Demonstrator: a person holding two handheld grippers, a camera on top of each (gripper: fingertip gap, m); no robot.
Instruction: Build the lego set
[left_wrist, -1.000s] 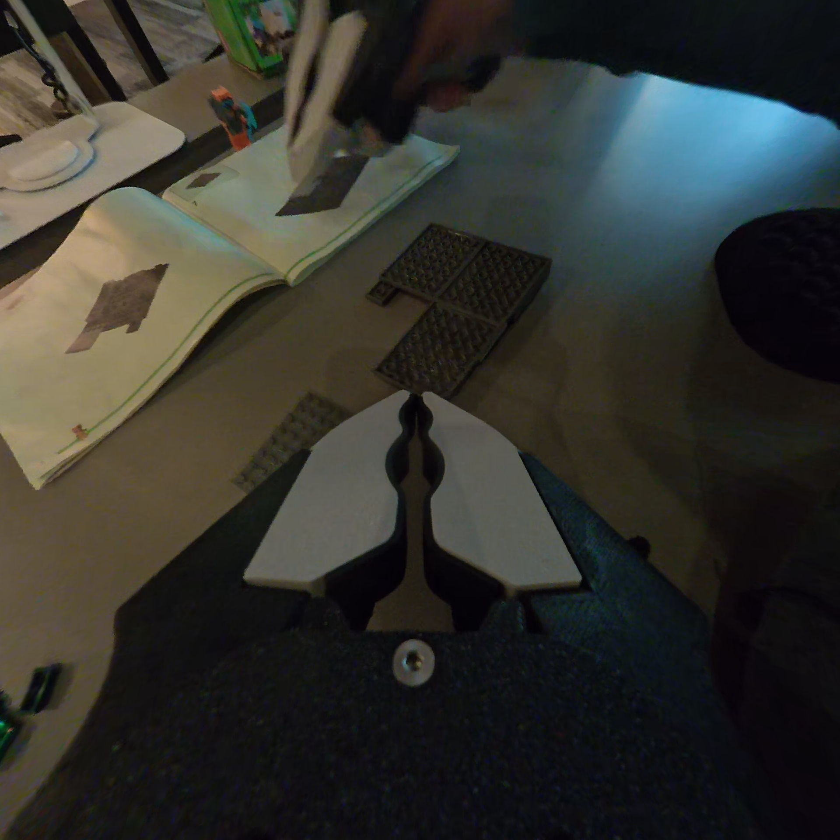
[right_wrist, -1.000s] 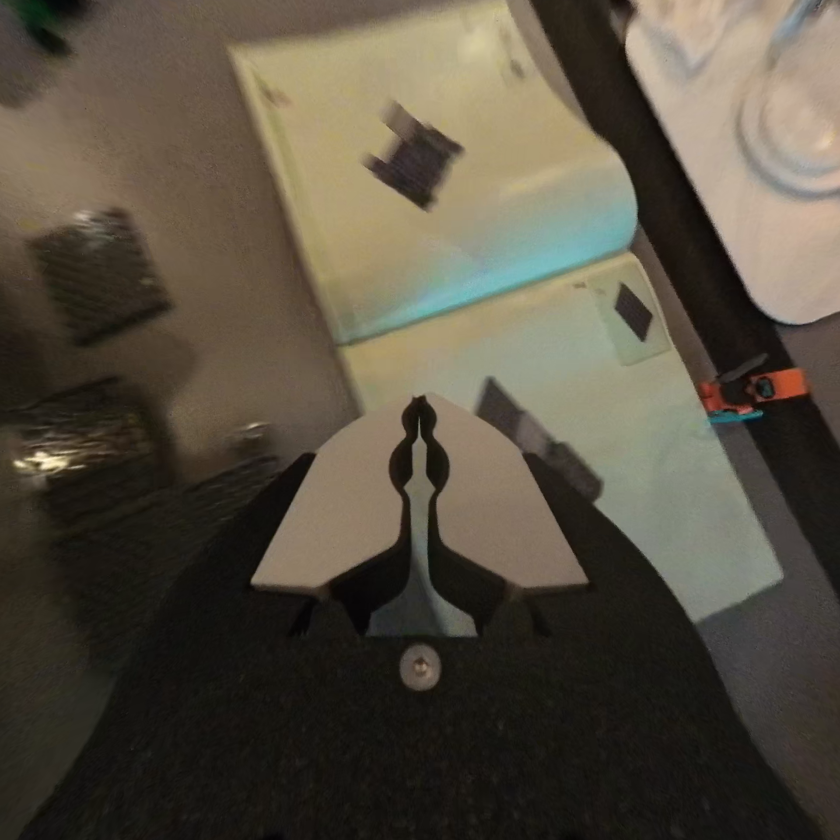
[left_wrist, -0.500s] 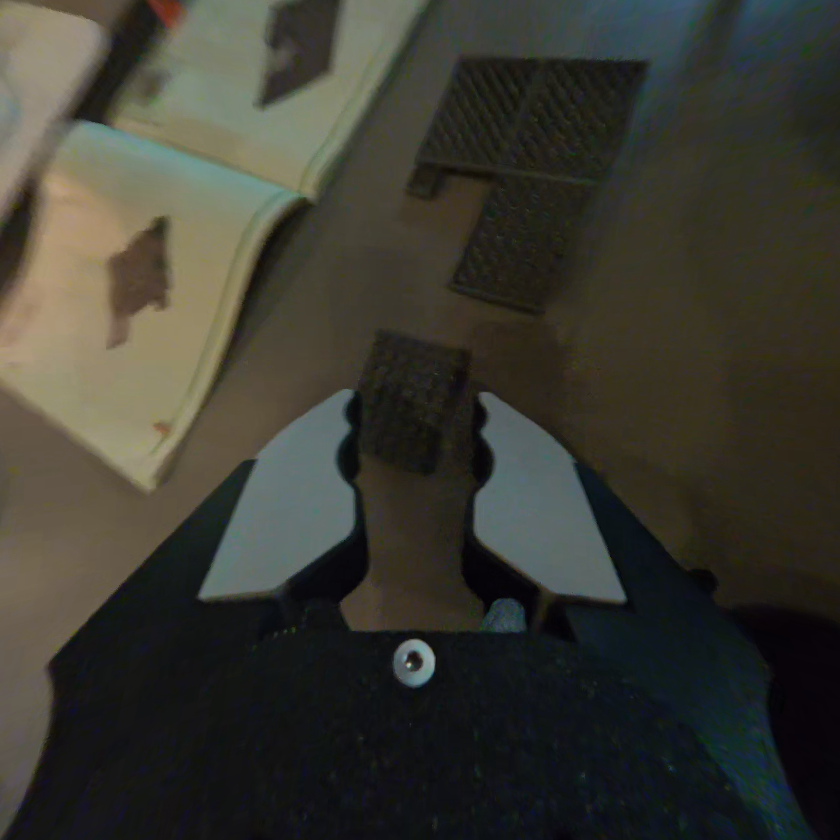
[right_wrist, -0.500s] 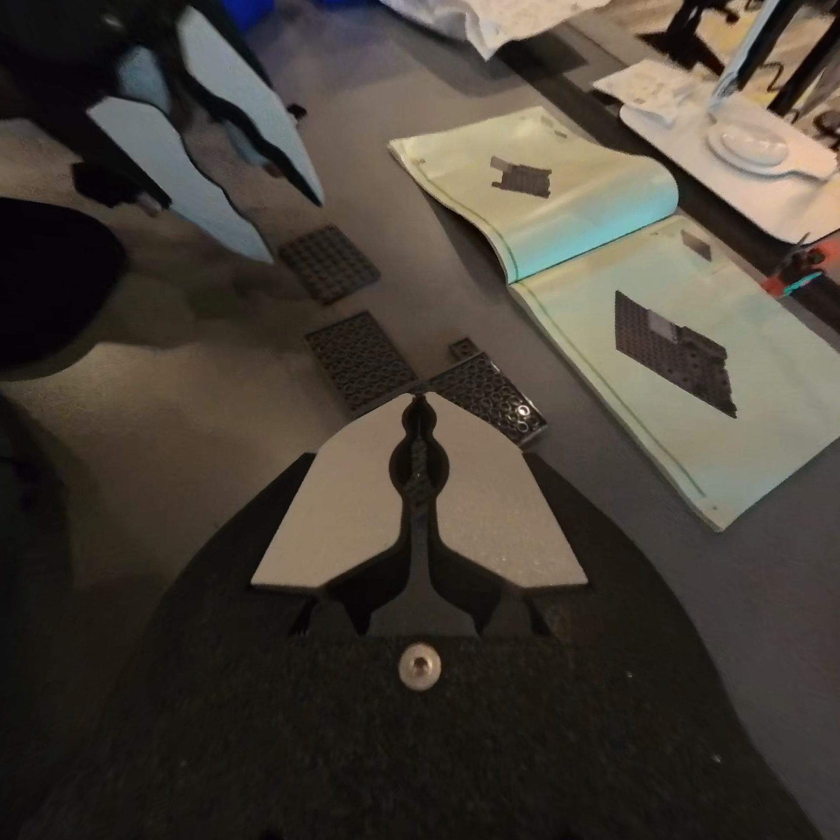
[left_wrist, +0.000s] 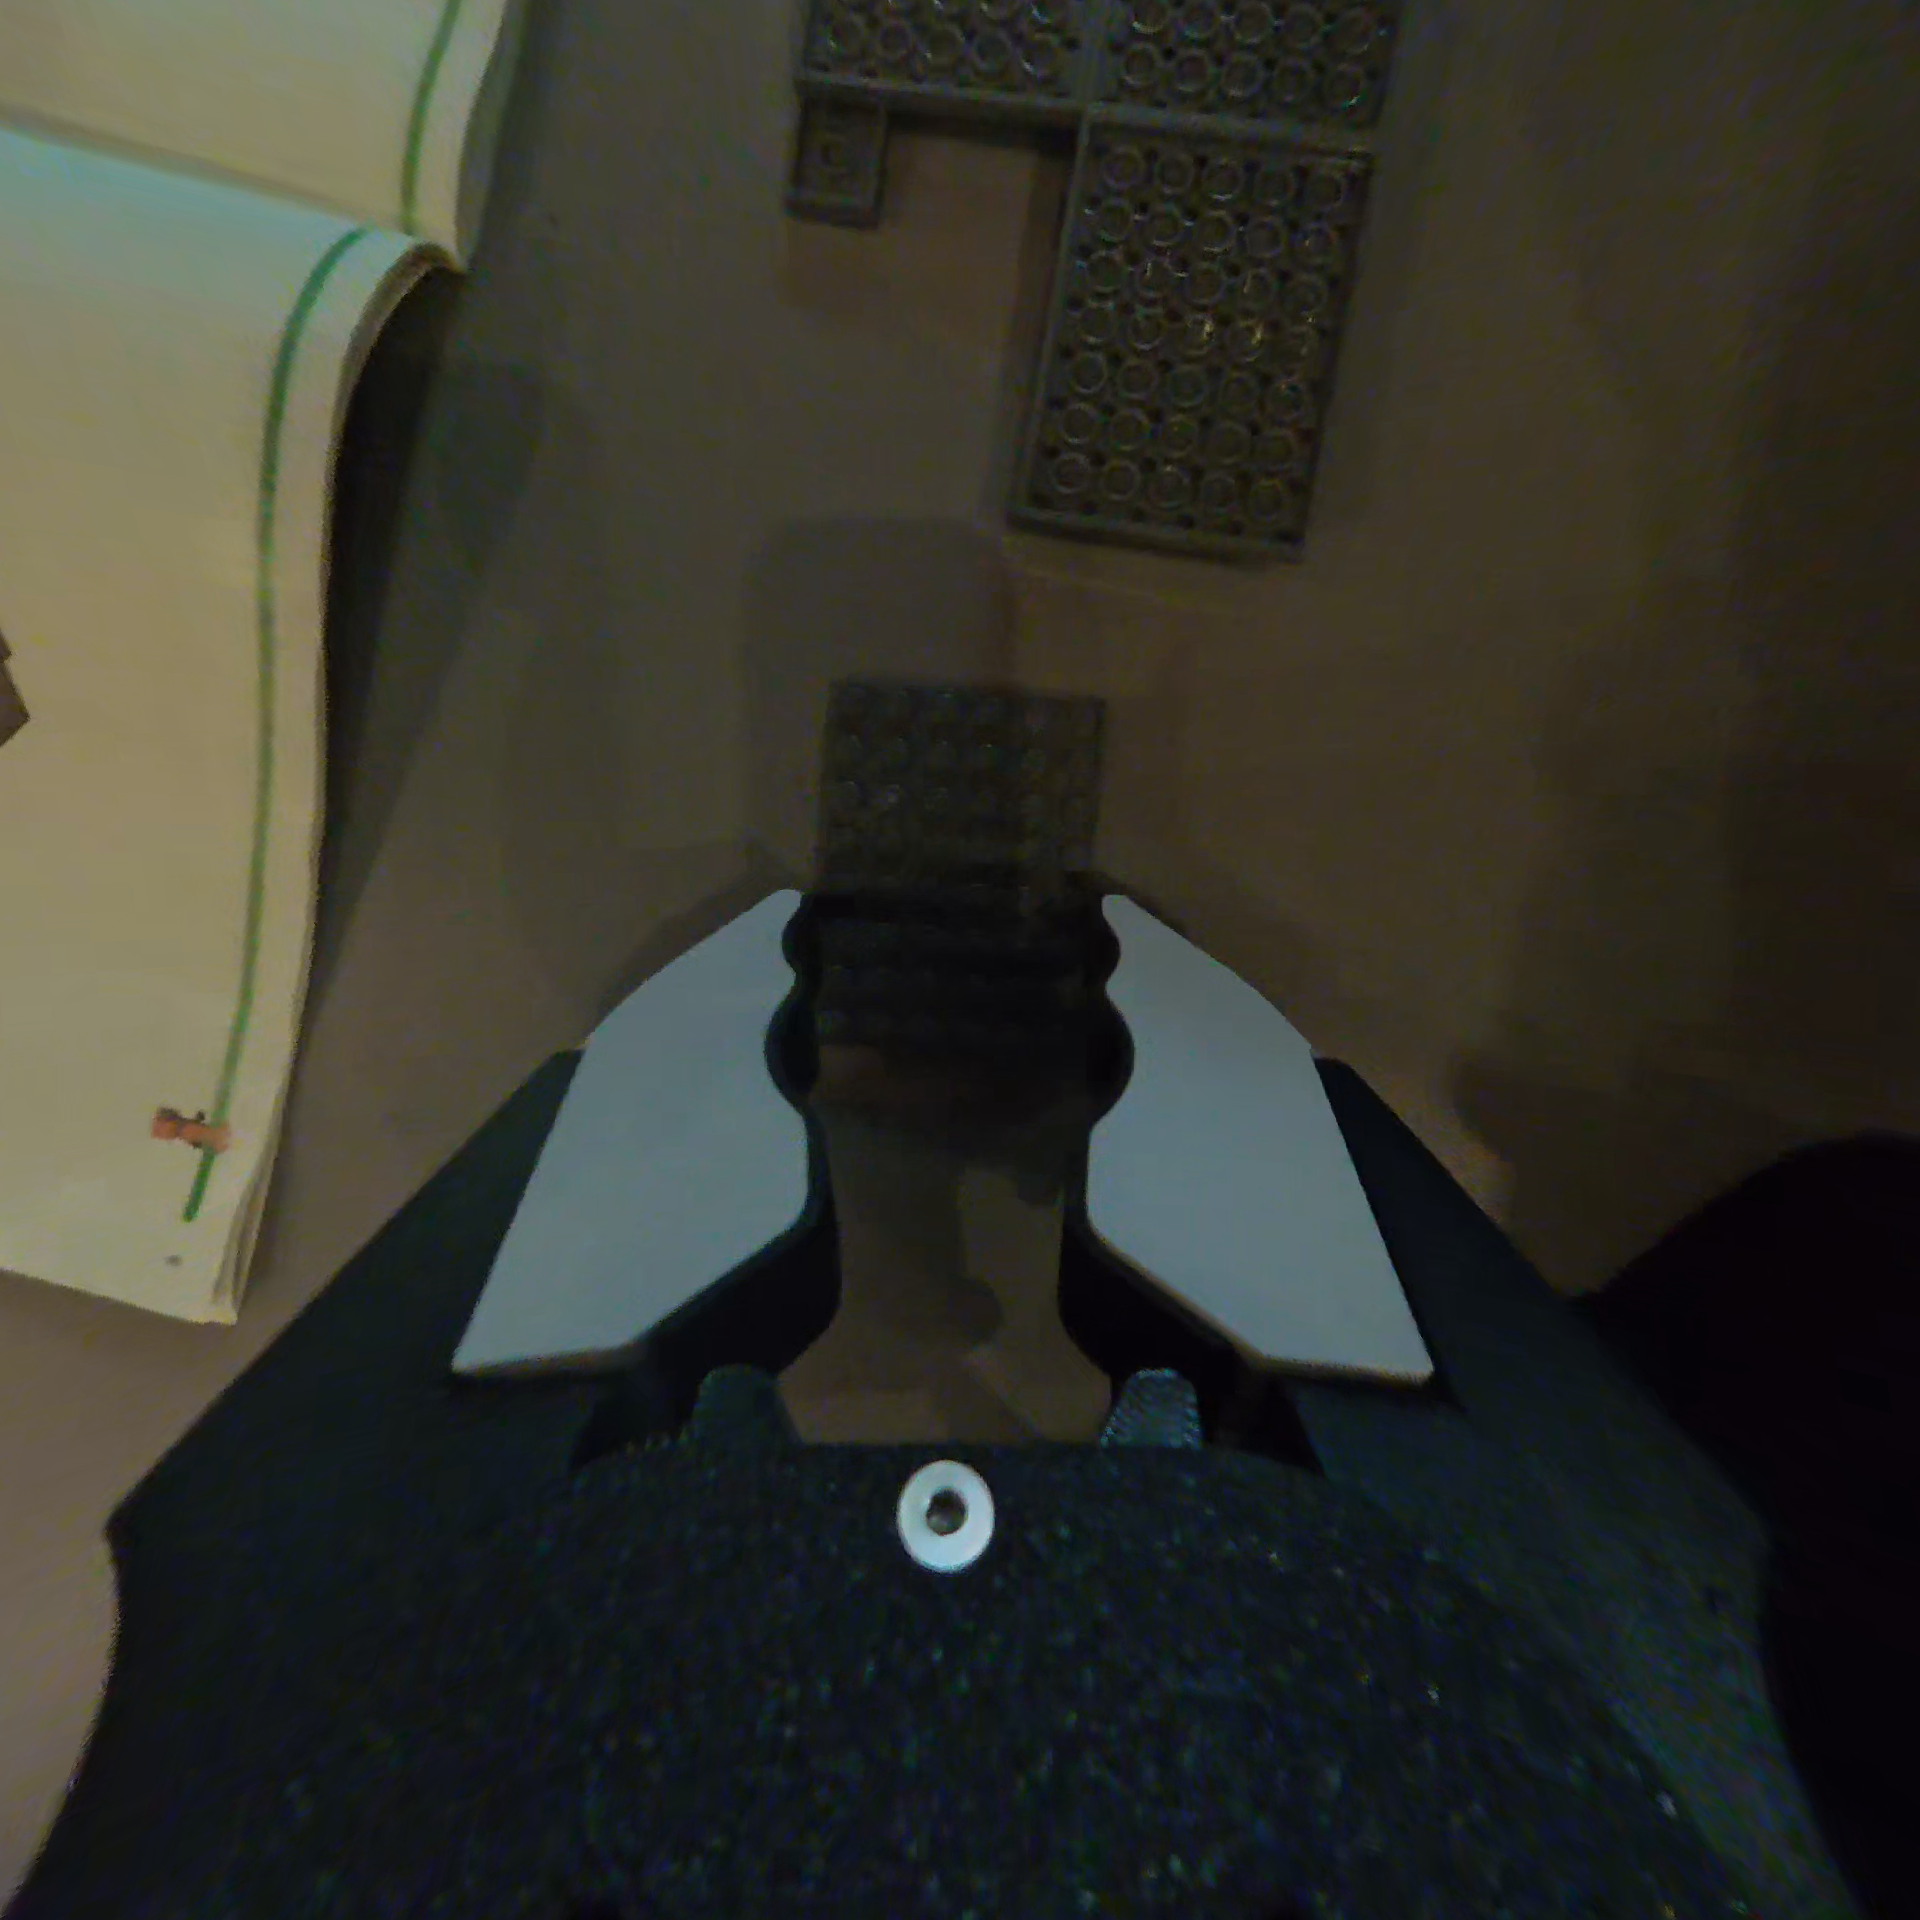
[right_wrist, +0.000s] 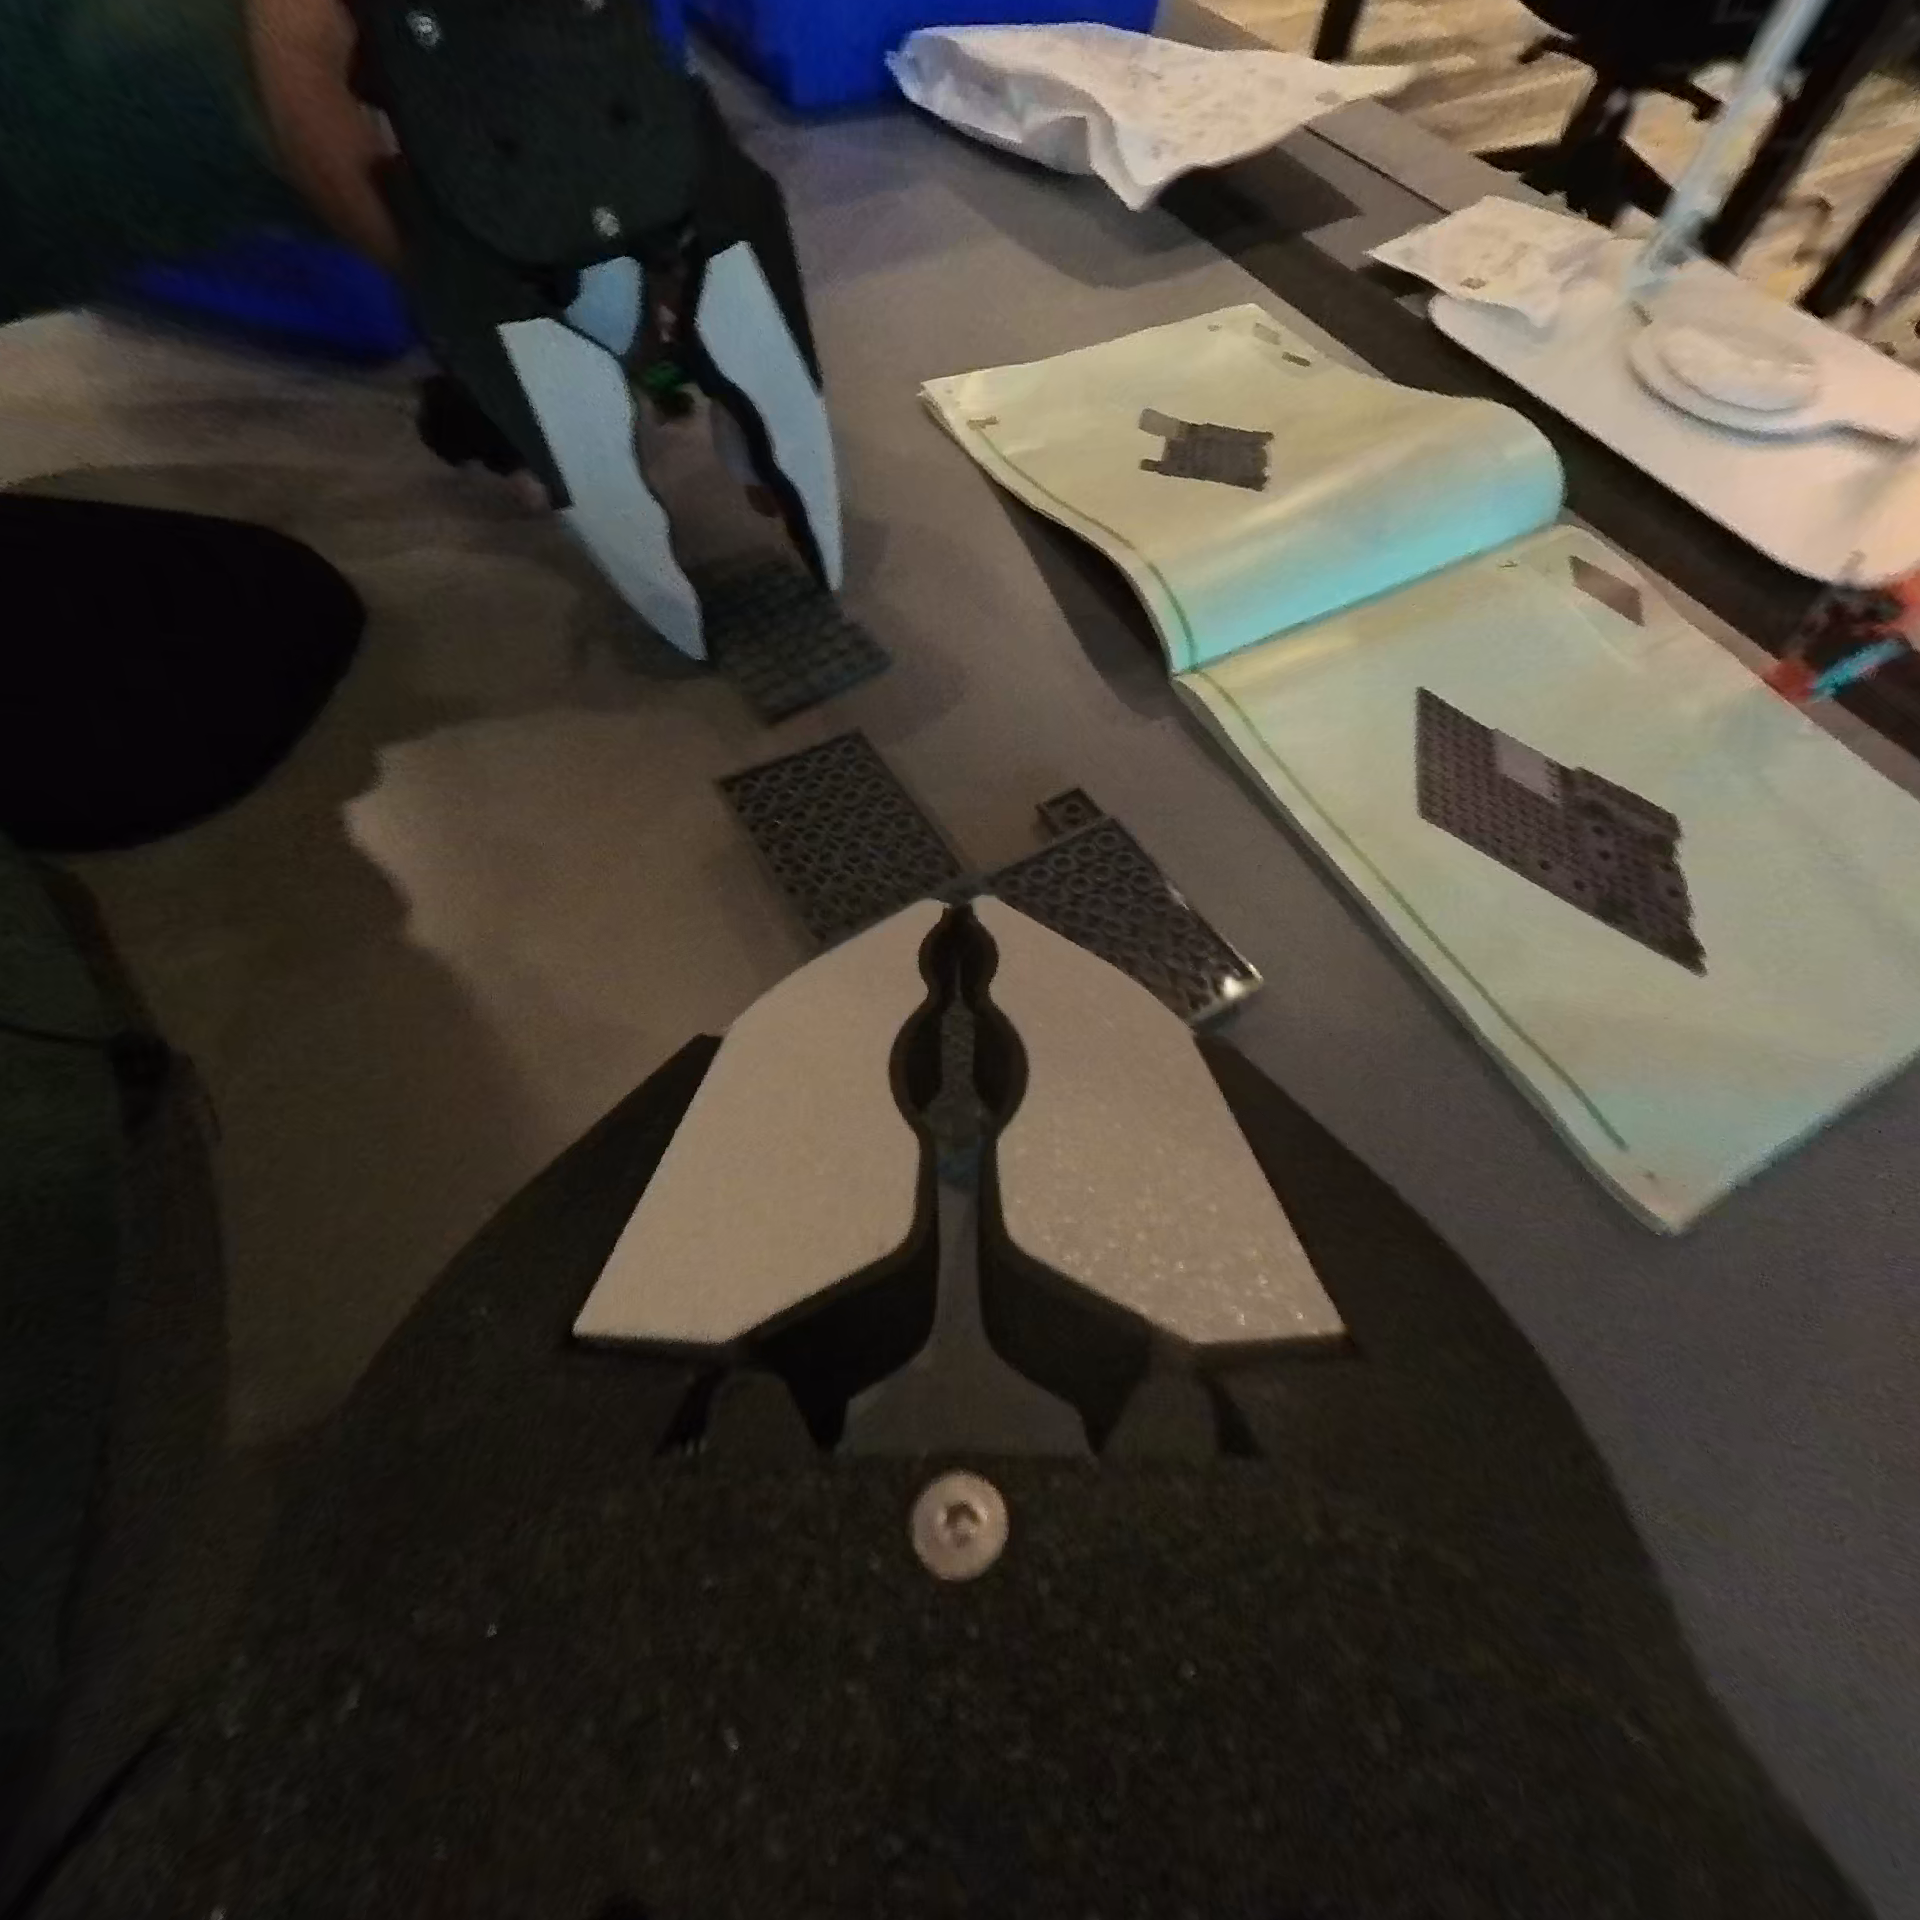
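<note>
Grey counter (right_wrist: 1403, 1299), dimly lit, carrying dark studded plates (left_wrist: 1184, 332) and open booklet (right_wrist: 1558, 831); left claw (left_wrist: 951, 914) spread around loose plate (left_wrist: 961, 790), right claw (right_wrist: 961, 914) closed, empty.

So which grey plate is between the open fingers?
The loose studded plate lying apart, with the left gripper straddling it; the joined plates lie farther ahead, undersides up.
</note>
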